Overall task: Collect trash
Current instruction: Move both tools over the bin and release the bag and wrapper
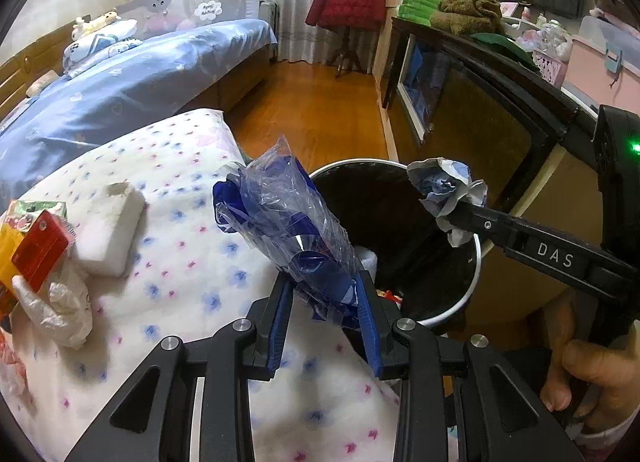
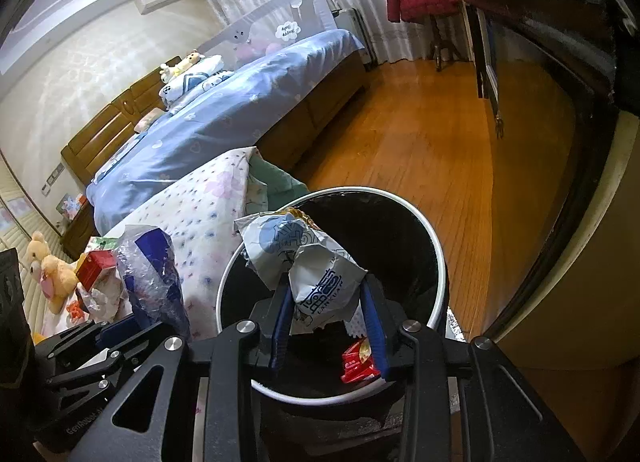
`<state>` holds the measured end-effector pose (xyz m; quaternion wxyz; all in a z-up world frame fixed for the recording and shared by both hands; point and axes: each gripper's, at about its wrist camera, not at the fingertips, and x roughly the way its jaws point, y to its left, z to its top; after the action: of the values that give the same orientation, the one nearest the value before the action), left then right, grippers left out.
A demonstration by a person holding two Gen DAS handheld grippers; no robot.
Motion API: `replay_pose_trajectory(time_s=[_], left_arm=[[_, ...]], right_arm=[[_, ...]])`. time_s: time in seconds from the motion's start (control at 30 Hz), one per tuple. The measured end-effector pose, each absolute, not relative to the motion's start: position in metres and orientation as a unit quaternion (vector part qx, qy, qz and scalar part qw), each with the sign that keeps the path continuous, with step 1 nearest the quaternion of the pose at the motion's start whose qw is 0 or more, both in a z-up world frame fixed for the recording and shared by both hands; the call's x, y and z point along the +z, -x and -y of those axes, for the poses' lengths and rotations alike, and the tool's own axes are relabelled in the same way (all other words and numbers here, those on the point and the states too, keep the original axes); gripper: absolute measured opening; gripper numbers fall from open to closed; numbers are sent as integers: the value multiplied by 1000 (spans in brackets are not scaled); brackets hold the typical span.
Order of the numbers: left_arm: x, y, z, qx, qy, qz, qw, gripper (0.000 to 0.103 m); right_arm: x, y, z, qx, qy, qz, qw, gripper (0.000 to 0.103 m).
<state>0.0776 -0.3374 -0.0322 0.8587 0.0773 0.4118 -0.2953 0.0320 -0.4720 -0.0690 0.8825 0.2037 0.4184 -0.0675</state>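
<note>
Two sets of fingers are clamped: left gripper (image 1: 324, 302) on a blue plastic wrapper (image 1: 280, 217), right gripper (image 2: 328, 314) on a crumpled paper wrapper (image 2: 312, 262) over the trash bin (image 2: 436, 246). Releasing the blue wrapper, at the bin's nine o'clock, would likely drop it on the floral quilt (image 1: 180, 262).

"DAS" stands on the right hand-held gripper (image 1: 460, 217), "LANKUAN" on its crumpled wrapper (image 2: 320, 262), seemingly "GenRobot" on the left hand-held gripper (image 2: 120, 326).

The left gripper (image 1: 324, 302) points steeply downward, its blue pads (image 1: 280, 314) clamped on a held item. The right gripper (image 2: 326, 314) tilts down likewise, pads gripping too (a bare hand (image 1: 592, 366) wraps its handle, seen from the left wrist view).
</note>
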Motion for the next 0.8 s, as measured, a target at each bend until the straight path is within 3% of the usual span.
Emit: replay_pose_trajectory(time_s=[0.43,0.53,0.6,0.8], left_arm=[[-34,-83,349,-310,-81,-417,850,33],[-33,-82,350,-310,-83,-414,852,38],[-34,-81,347,-307,-79,-414,853,49],[-37,-76,338,-305,-67,-415,855,53]], right_arm=[[-72,-39,485,-72,-212,-423,878,37],[-74,-40,488,-71,-220,-426,875,45],[-74,-40,490,-74,-222,-427,874,51],[-72,-37,494,-81,-229,-418,875,56]])
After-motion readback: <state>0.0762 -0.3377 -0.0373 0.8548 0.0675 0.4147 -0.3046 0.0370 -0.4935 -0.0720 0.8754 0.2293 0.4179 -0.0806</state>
